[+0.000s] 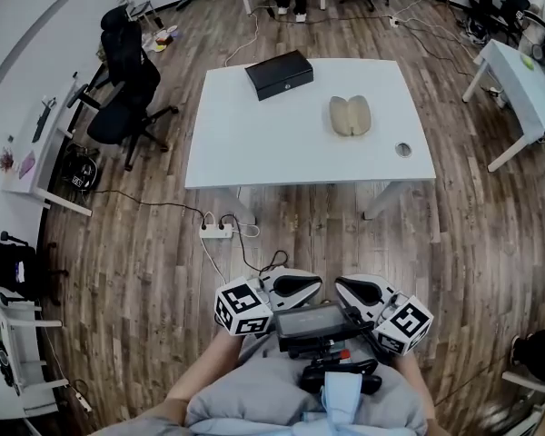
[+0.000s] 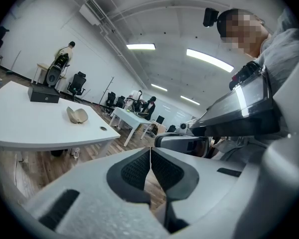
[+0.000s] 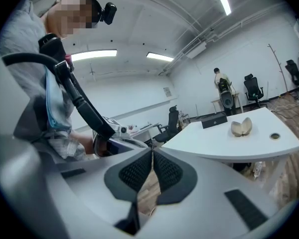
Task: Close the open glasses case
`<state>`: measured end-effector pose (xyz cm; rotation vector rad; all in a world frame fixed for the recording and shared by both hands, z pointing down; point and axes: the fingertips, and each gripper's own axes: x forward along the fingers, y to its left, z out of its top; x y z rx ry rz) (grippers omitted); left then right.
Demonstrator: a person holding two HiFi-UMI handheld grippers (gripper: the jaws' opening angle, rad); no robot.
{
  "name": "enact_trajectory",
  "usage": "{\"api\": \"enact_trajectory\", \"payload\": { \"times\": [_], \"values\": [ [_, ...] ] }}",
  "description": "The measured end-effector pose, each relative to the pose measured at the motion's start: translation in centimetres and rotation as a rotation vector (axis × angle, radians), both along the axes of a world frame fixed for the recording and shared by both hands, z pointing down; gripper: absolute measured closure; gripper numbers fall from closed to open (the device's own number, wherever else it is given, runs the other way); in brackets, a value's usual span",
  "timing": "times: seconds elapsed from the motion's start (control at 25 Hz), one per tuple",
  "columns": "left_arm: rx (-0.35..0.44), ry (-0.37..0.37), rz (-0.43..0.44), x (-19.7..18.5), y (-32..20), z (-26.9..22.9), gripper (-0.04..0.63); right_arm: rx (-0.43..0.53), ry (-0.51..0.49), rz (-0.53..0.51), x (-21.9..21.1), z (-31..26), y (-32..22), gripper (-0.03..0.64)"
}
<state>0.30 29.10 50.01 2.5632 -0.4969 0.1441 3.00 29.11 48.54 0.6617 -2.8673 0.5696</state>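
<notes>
**Wood floor (image 1: 145,243), case (image 1: 350,116) open on table (image 1: 254,143)**

Wood floor ran under the white table, where the open case lay near a black box (image 1: 279,74). Well apart from it, at the person's waist, the left gripper (image 2: 150,156) and right gripper (image 3: 152,158) each had jaws pressed together on nothing.

You have a beige glasses case (image 1: 350,116) and a black box (image 1: 279,74) on a white table (image 1: 254,153) over a brown wood-plank floor (image 1: 145,262), and your pale grey left claw (image 2: 150,157) and right claw (image 3: 152,158) carry black mesh-patterned pads (image 2: 134,171).
</notes>
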Motion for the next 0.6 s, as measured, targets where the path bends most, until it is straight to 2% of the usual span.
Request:
{"api": "enact_trajectory", "payload": {
  "times": [0.12, 0.28, 0.6],
  "values": [
    [-0.016, 0.008, -0.004, -1.9, -1.7, 0.1, 0.575, -0.017, -0.014, -0.022, -2.7, -0.6, -1.7, 0.586],
    [-0.017, 0.006, 0.003, -5.0, -4.9, 0.3, 0.575, -0.060, 0.038, -0.059, -5.9, 0.8, -4.1, 0.586],
    [0.026, 0.026, -0.066, -14.6, -12.0, 0.2, 0.575, -0.058, 0.015, -0.097, -15.1, 0.4, -10.1, 0.586]
  ]
}}
